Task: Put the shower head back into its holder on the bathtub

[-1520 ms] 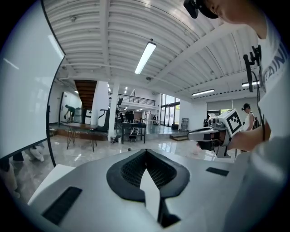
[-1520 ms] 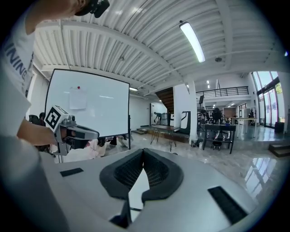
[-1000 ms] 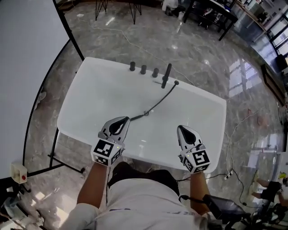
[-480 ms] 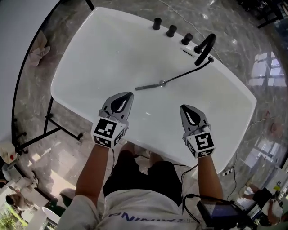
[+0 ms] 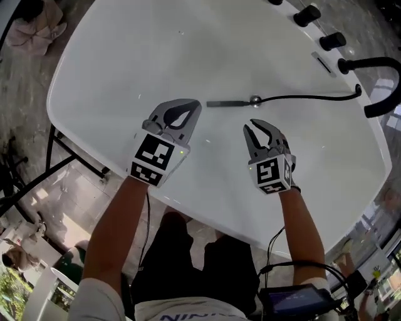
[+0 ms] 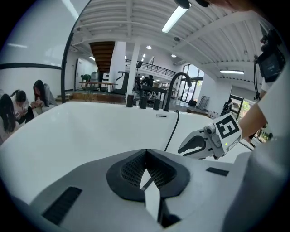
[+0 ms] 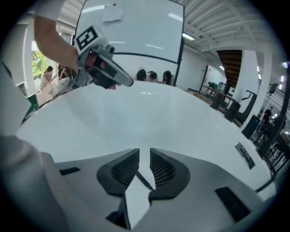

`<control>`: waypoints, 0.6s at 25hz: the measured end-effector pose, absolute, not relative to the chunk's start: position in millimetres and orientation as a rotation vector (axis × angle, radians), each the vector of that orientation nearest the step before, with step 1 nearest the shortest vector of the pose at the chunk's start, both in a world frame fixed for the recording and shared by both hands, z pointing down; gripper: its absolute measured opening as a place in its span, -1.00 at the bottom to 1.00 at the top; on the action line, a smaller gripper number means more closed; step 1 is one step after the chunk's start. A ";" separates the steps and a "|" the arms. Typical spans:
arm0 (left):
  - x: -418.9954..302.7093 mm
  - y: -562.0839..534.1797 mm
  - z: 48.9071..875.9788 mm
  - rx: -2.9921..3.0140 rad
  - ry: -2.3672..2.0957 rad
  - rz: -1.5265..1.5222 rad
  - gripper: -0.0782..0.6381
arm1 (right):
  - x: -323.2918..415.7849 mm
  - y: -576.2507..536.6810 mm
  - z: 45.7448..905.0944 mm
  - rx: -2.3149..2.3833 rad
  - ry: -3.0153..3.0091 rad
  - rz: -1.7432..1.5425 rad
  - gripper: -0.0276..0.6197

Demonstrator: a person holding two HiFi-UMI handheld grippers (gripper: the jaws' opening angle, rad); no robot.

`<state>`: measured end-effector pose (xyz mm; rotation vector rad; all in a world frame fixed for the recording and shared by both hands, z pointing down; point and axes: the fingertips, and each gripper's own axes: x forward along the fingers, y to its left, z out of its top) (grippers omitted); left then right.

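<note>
The shower head [image 5: 227, 102] is a thin dark wand lying flat in the white bathtub [image 5: 113, 69]. Its dark hose [image 5: 307, 96] runs right toward the black curved faucet [image 5: 383, 81] on the rim. My left gripper [image 5: 190, 108] hovers just left of and below the wand's tip, jaws shut and empty [image 6: 146, 155]. My right gripper [image 5: 258, 128] hangs just below the wand's ball joint. Its jaws have just been opening and stand slightly apart with nothing between them [image 7: 145, 156]. The left gripper view shows the hose [image 6: 172, 131] and the right gripper [image 6: 201, 142].
Black knobs [image 5: 307, 14] and a small flat plate [image 5: 322, 63] line the tub's far rim next to the faucet. The tub rests on a black frame [image 5: 69, 157] over a marble floor. A cloth [image 5: 34, 28] lies on the floor at the left. People sit in the background [image 6: 20, 106].
Both grippers have come down close over the tub and toward the shower head, and the head view has tilted lower. The right gripper's jaws have parted from shut.
</note>
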<state>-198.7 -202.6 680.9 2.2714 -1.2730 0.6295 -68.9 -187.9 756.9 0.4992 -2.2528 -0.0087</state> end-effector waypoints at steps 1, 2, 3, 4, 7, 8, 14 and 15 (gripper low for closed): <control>-201.2 -206.0 699.3 2.270 -1.261 0.640 -0.73 | -74.7 -189.1 781.6 0.461 -2.233 -0.026 -0.73; -202.8 -208.9 717.2 2.266 -1.249 0.644 -0.73 | -79.6 -190.3 805.4 0.425 -2.213 -0.042 -0.72; -203.4 -211.1 734.4 2.262 -1.237 0.644 -0.73 | -83.1 -191.2 828.4 0.392 -2.191 -0.056 -0.69; -203.1 -212.1 750.8 2.259 -1.225 0.643 -0.73 | -85.4 -191.9 850.6 0.361 -2.167 -0.067 -0.66; -201.8 -210.6 799.3 2.244 -1.185 0.672 -0.73 | -89.8 -194.8 913.1 0.279 -2.101 -0.096 -0.56; -202.2 -208.5 815.9 2.233 -1.172 0.696 -0.73 | -90.6 -194.7 933.8 0.250 -2.079 -0.105 -0.53; -209.7 -191.8 881.3 2.151 -1.141 0.777 -0.73 | -93.3 -195.8 1028.9 0.111 -1.945 -0.185 -0.36; -210.0 -190.6 886.1 2.152 -1.138 0.770 -0.73 | -95.0 -196.6 1040.7 0.094 -1.928 -0.187 -0.35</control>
